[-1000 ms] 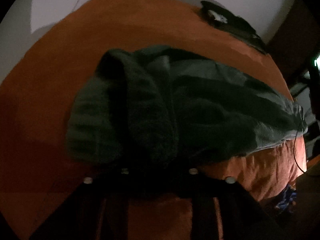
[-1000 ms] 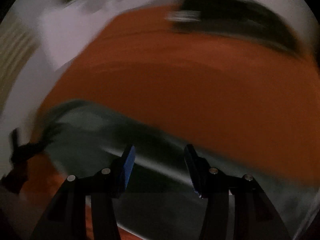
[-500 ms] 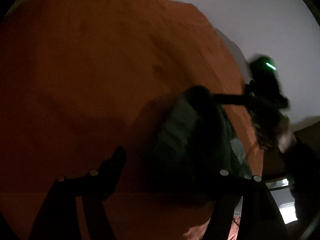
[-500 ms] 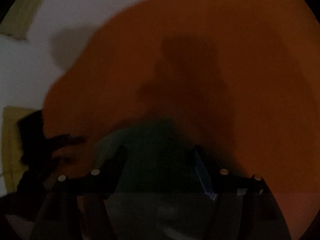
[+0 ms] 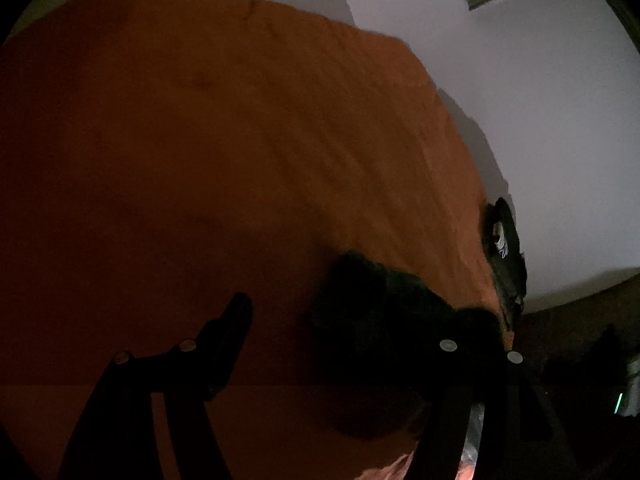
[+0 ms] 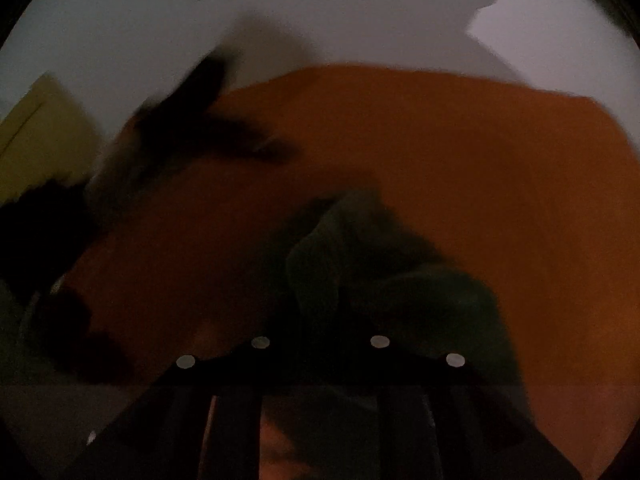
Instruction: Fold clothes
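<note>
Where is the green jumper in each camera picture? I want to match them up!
Left wrist view: the green jumper is a dark lump at lower right, by the right-hand jaw of the open left gripper.
Right wrist view: the green jumper is at lower centre, bunched at the jaws of the right gripper, which look closed on it.
Shared landmark: the orange bedcover under it.
</note>
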`<state>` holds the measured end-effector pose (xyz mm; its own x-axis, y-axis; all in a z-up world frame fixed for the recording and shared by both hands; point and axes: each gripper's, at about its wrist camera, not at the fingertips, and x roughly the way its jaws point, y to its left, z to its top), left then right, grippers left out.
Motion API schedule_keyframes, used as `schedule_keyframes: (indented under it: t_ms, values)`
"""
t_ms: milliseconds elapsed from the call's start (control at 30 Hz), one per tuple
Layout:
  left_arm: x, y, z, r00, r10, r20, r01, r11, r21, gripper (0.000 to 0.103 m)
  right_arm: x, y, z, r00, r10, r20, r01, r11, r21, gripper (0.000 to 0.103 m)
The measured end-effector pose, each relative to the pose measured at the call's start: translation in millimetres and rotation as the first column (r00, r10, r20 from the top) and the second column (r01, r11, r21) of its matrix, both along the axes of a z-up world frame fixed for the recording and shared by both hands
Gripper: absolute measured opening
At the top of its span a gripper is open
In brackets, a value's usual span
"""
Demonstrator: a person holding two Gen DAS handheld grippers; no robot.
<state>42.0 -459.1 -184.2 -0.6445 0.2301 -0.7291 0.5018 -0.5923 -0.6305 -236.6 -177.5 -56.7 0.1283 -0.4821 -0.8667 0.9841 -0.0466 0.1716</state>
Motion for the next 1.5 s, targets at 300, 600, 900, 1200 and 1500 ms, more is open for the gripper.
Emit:
schedule_keyframes:
  t_ms: [300,600,900,1200,1500]
  values:
    - [-115.9,53.4,-22.2,0.933,-0.282,0.223,0.304,0.95,-0.069,0.055,-8.5,8.6,-17.3,0.994,-0.072,0.087,0.072,0.997,-0.001,0.015]
    - [-136.3,50.2,49.2,0.982,-0.136,-0.131,0.087,0.943,-0.321,0.011,-2.5,26.2,-21.1,0.981,-0.129,0.143,0.132,0.991,-0.013,0.015]
    - [-155.6,9.1,-10.3,0.997,0.011,0.077,0.005,0.98,-0.2,0.017,-38.6,28.4,-25.1,0.971,-0.176,0.163,0.184,0.982,-0.033,0.015]
    - [-90.2,104.1,53.8,0.926,-0.378,0.011,0.335,0.809,-0.483,0.062,-106.6,-6.4,44.4,0.973,-0.213,0.086,0.226,0.958,-0.179,0.015]
    - [-78.1,154.8,6.3,0.875,-0.475,0.094,0.458,0.751,-0.475,0.063,-212.1,-98.3,3.2,0.907,-0.417,0.061,0.418,0.909,-0.002,0.048]
